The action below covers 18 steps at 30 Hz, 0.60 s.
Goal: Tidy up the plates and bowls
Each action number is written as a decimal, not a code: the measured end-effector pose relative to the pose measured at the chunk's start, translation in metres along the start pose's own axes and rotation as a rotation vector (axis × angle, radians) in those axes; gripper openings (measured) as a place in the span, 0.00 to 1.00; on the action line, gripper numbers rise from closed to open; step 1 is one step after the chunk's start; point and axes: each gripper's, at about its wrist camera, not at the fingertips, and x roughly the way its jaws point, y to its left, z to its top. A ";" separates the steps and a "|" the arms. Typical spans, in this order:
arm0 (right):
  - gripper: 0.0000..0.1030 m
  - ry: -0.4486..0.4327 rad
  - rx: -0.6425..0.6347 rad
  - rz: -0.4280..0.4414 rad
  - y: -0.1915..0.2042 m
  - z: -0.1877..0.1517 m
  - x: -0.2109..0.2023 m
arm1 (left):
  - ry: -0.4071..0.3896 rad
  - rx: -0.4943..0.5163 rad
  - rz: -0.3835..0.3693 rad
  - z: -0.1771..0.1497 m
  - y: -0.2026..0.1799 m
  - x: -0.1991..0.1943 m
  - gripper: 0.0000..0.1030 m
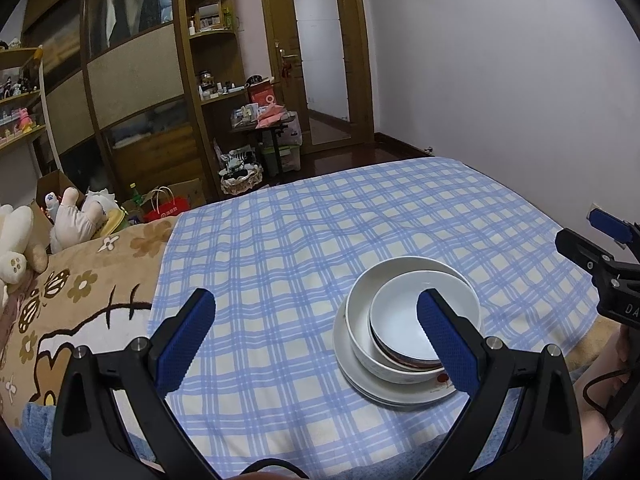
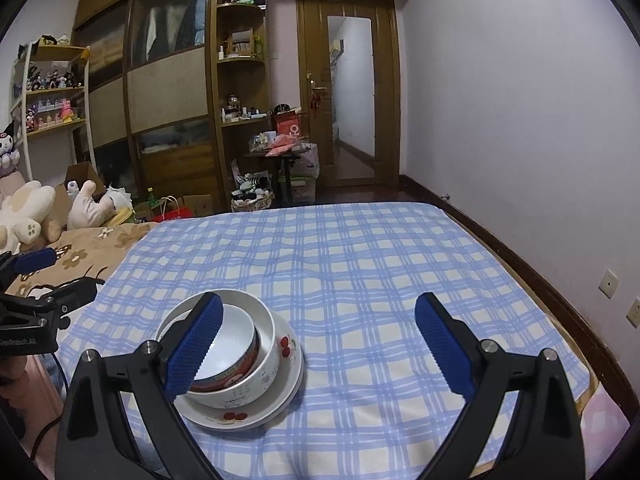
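Small bowl [image 2: 224, 344] nested in large bowl [image 2: 256, 364], both on the plates [image 2: 288, 392] — one stack on the checked bed cover [image 2: 360, 280]. Left gripper [image 1: 316, 340] and right gripper [image 2: 318, 344] fingers spread, empty, beside the stack — stacking looks complete.

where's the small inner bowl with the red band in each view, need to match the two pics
Left wrist view: the small inner bowl sits lower right of centre, nested in the larger white bowl, partly behind the left claw's right finger.
Right wrist view: the same bowl sits lower left, partly behind the right claw's left finger, its red band showing.
Shared landmark: the wooden door at the back, beyond the blue checked cloth.
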 end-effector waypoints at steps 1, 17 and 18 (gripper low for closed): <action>0.98 0.001 -0.001 0.002 0.000 0.000 0.000 | 0.000 -0.002 -0.003 -0.001 0.000 0.000 0.97; 0.98 0.001 -0.014 -0.006 0.002 -0.002 0.002 | 0.001 0.002 -0.002 -0.001 0.000 -0.001 0.97; 0.98 0.001 -0.012 -0.006 0.002 -0.002 0.002 | 0.001 0.002 -0.001 0.000 0.000 -0.001 0.97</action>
